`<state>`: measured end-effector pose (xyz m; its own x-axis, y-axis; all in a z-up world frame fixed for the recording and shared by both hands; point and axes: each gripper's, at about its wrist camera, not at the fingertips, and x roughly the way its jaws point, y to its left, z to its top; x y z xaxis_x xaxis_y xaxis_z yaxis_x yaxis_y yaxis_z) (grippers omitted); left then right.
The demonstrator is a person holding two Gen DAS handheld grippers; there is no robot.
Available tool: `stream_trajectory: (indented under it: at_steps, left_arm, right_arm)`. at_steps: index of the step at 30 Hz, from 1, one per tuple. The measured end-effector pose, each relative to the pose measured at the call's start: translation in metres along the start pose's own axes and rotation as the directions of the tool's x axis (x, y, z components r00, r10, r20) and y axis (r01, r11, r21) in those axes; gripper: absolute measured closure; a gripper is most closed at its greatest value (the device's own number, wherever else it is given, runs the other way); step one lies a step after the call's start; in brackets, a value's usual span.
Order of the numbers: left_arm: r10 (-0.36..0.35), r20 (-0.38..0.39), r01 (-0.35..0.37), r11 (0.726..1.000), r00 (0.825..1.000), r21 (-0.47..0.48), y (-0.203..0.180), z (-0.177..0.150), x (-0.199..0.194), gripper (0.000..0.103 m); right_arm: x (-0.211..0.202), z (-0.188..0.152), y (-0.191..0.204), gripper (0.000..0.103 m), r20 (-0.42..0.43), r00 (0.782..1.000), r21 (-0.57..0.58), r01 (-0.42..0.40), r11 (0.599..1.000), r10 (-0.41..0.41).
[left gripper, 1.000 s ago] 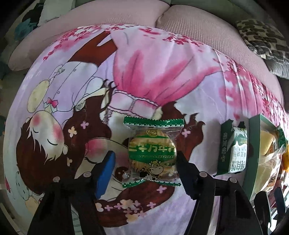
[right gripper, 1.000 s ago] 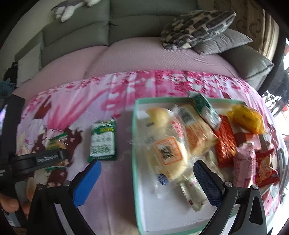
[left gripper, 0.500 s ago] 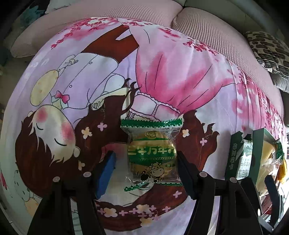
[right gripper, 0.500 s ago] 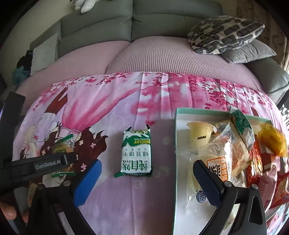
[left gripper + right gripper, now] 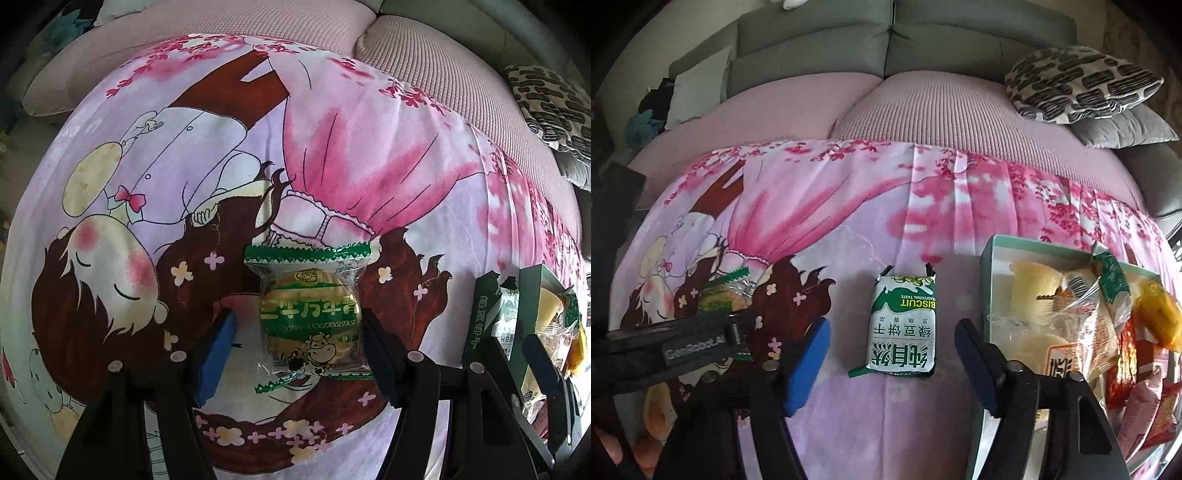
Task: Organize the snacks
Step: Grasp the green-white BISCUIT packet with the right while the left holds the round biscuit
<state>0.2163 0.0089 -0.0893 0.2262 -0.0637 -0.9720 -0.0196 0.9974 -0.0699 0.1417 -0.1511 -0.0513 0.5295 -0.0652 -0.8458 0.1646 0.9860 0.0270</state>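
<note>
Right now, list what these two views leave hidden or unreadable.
- Box: its right side is cut off by the frame edge, right wrist view.
- Round biscuit packet: partly behind the left gripper's body, right wrist view.
- Green biscuit pack: right gripper's finger covers its lower part, left wrist view.

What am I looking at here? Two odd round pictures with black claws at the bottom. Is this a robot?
No robot: a person holds a hand tool with two jaws in each hand, each carrying a wide-angle camera. One picture looks along the left gripper, the other along the right gripper. On a cartoon-printed cloth lie a round biscuit pack and a green biscuit packet; a box of snacks sits beside them. The right jaws have just been closing around the green packet but do not yet press on it. The left jaws straddle the round pack, not gripping.
</note>
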Motion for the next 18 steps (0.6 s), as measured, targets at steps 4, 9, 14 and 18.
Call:
stream_trajectory:
  at_steps: [4,9,14,18]
  left_arm:
    - [0.000,0.000,0.000,1.000,1.000,-0.001,0.000,0.001,0.000,0.034]
    - [0.003,0.001,-0.003,1.000,1.000,-0.001,0.001,0.001,0.002,0.034]
    - [0.019,0.005,-0.020,1.000,1.000,0.017,-0.001,0.000,0.004,0.034]
    - [0.035,0.012,-0.035,0.999,0.999,0.035,-0.004,-0.001,0.006,0.034]
  right_arm:
    - [0.011,0.001,-0.004,0.039,-0.031,0.999,0.027,-0.034,0.999,0.035]
    - [0.019,0.000,-0.008,0.048,-0.061,0.996,0.066,-0.068,0.996,0.072]
    - [0.023,0.000,-0.005,0.053,-0.071,0.995,0.061,-0.064,0.996,0.068]
    - [0.031,0.002,-0.007,0.057,-0.080,0.996,0.064,-0.044,0.997,0.049]
